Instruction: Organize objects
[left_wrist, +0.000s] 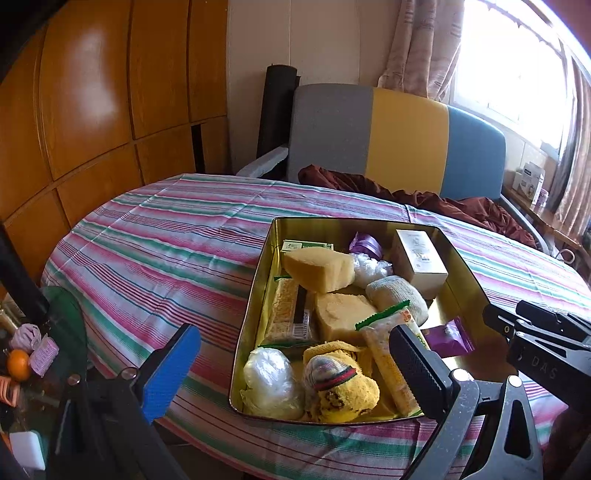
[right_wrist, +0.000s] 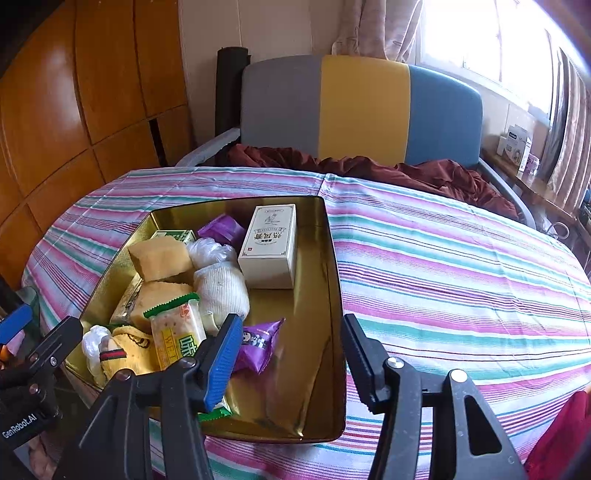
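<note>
hovering over the gold tin (right_wrist: 328, 280) — right gripper (right_wrist: 291, 354) empty, fingers apart above purple snack packet (right_wrist: 258, 347); left gripper (left_wrist: 295, 354) spread wide, holding nothing.

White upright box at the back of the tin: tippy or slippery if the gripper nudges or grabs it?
The white box stands on a narrow end, so a high push would probably topple it. Flat, smooth-looking card faces should suit a pinch, though they may slip. The gold tin floor beside it looks slick, so it might slide first.

Domestic room: striped cloth (right_wrist: 443, 258) over tabletop, upholstered armchair (right_wrist: 362, 110), wooden wardrobe (left_wrist: 92, 110), curtained window (left_wrist: 517, 66).
</note>
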